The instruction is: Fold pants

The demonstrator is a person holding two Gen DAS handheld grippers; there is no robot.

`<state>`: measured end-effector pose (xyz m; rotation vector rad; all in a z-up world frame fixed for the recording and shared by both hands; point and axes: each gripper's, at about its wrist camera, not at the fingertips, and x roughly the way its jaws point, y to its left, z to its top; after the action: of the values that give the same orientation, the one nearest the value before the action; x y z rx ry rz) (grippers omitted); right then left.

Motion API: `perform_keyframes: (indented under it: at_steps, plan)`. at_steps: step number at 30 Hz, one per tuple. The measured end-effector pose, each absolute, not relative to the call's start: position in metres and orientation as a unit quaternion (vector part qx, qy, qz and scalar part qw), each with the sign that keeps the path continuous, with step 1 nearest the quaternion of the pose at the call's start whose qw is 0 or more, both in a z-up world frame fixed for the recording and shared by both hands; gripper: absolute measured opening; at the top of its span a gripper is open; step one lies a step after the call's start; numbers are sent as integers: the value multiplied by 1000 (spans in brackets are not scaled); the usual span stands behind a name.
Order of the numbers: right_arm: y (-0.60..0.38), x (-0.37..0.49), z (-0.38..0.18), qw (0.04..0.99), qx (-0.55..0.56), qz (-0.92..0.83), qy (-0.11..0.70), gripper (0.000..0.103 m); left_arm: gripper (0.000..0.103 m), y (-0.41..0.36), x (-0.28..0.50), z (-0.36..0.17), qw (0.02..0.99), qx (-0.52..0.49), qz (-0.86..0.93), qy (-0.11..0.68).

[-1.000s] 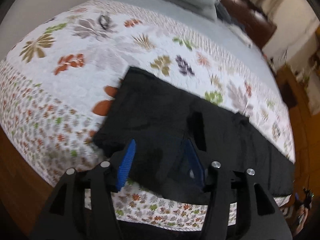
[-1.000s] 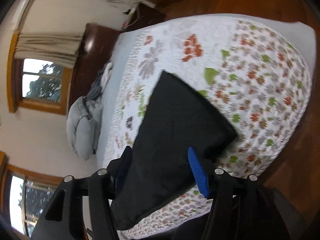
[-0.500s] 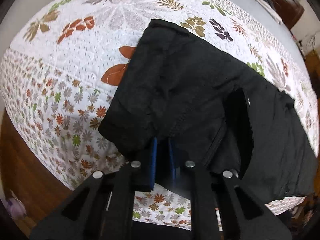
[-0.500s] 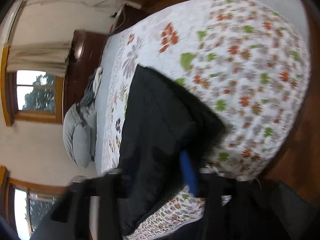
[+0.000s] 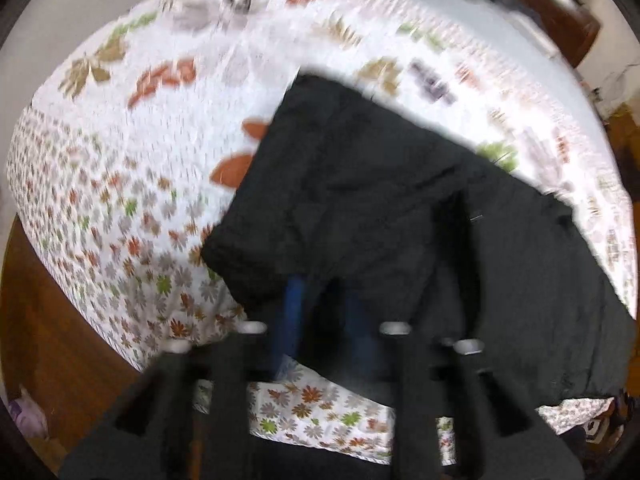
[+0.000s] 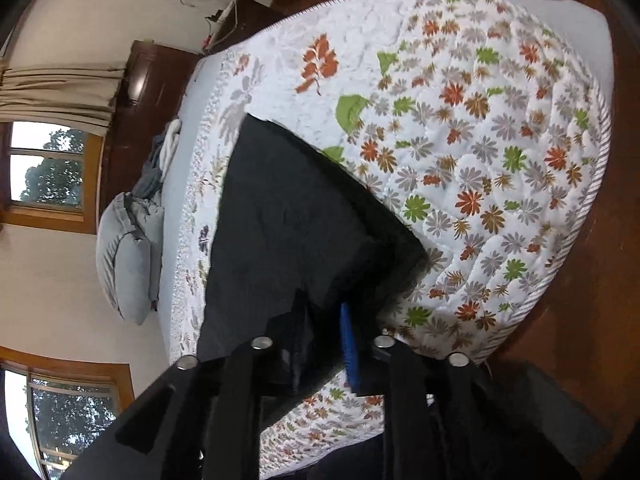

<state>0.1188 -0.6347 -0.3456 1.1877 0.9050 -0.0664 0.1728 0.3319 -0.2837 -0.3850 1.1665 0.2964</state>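
Both jaws went from wide to clamped: left gripper [image 5: 324, 312] and right gripper [image 6: 324, 332] now pinch the pants [image 5: 400, 208] near edge, ready to lift-fold.

Bare quilt [image 5: 132, 168] lies open beside the pants [image 5: 380, 208]; pillows [image 6: 128, 248] seemingly far off.

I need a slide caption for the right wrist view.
Right gripper clamps the black fabric pants on the white floral quilt.

Counting one pair of black pants [image 5: 400, 208], lying on one flower-print quilt [image 5: 132, 184] over one bed [image 6: 592, 36]. Seeing two grey pillows [image 6: 124, 252] by the headboard [image 6: 132, 100], two windows [image 6: 44, 168], one curtain [image 6: 56, 92], two grippers: left gripper [image 5: 320, 304], right gripper [image 6: 320, 316].
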Motion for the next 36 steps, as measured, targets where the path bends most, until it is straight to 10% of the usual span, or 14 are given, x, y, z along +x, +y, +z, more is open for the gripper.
perform_keyframes:
  at_steps: [16, 36]
  plan:
    - [-630, 84, -342, 724, 558, -24, 404, 64, 78, 358, 150, -283, 801, -254, 134, 526]
    - [-662, 90, -370, 706, 617, -31, 346, 71, 87, 341, 179, -326, 763, -262, 160, 568]
